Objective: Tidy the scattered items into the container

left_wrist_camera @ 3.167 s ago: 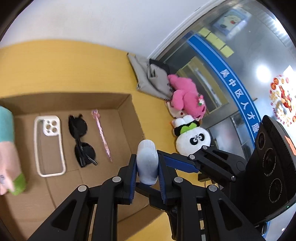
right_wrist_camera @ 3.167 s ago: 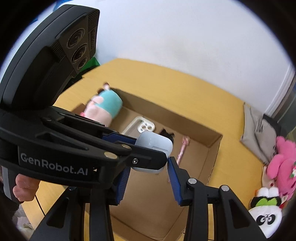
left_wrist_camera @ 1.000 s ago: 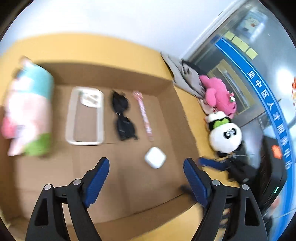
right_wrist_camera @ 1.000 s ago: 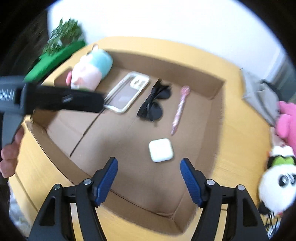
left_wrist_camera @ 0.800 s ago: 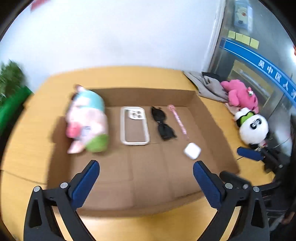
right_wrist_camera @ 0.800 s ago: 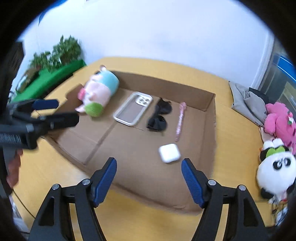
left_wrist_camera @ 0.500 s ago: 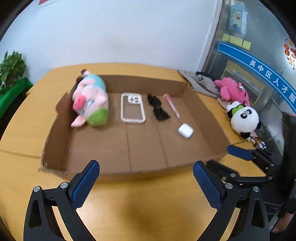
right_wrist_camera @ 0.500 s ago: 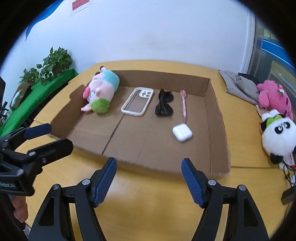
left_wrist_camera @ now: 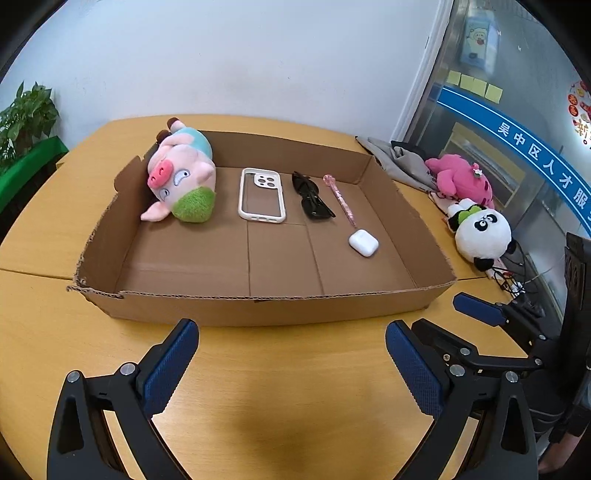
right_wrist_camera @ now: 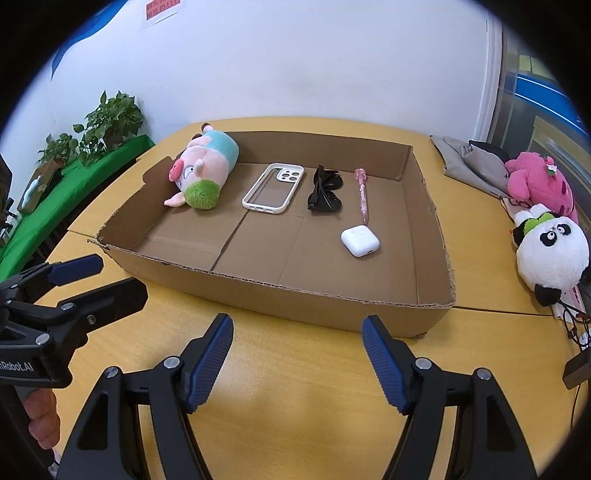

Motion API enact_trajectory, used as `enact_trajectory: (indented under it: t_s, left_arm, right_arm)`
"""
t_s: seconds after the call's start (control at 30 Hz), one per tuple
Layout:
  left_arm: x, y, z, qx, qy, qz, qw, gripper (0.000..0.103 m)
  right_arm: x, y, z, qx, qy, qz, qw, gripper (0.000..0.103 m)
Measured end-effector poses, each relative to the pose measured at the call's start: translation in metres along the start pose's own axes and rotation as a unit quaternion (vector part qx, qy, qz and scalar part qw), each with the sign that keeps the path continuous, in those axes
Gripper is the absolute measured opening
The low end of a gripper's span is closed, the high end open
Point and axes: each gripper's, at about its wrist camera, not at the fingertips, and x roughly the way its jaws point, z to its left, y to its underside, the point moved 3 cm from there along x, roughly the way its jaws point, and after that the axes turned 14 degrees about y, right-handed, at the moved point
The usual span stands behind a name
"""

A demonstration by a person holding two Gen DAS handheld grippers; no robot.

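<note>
- Box [left_wrist_camera: 258,306]: ahead of both spread, empty grippers, long axis across them.
- Pig [left_wrist_camera: 181,177]: far-left corner inside.
- Case [left_wrist_camera: 261,195], glasses [left_wrist_camera: 312,199], pen [left_wrist_camera: 341,199], earbuds [left_wrist_camera: 364,242]: inside, ahead; the earbuds are nearest the right gripper [right_wrist_camera: 297,365].
- Left gripper [left_wrist_camera: 291,365]: also released; likely nothing left to fetch.

Office or service-centre room, likely public reception area. Round wooden table [right_wrist_camera: 295,402] directly below tool, plain white wall [left_wrist_camera: 240,55] ahead. Glass partition [left_wrist_camera: 517,122] to right carries blue band with white Chinese lettering [left_wrist_camera: 543,162], yellow sticky notes [left_wrist_camera: 474,85], cartoon poster [left_wrist_camera: 478,44]. Potted plants [right_wrist_camera: 107,122] on green-covered stand [right_wrist_camera: 70,192] far left. Red notice [right_wrist_camera: 162,8] high on wall. Cables [left_wrist_camera: 517,280] trail at table's right edge.
</note>
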Motion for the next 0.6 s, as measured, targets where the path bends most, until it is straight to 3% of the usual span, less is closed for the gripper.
enact_trajectory:
  t_s: [0.2,0.6]
  left_arm:
    - [0.005,-0.003,-0.003,0.014,-0.042,0.000,0.9990,0.103]
    - [0.008,-0.004,0.010,0.017,-0.057,0.004,0.9982,0.103]
  right_arm:
    - [0.002,-0.001,-0.003,0.001,0.004,-0.003,1.000,0.072]
    - [0.010,-0.004,0.006,-0.004,0.002,-0.003,1.000,0.072]
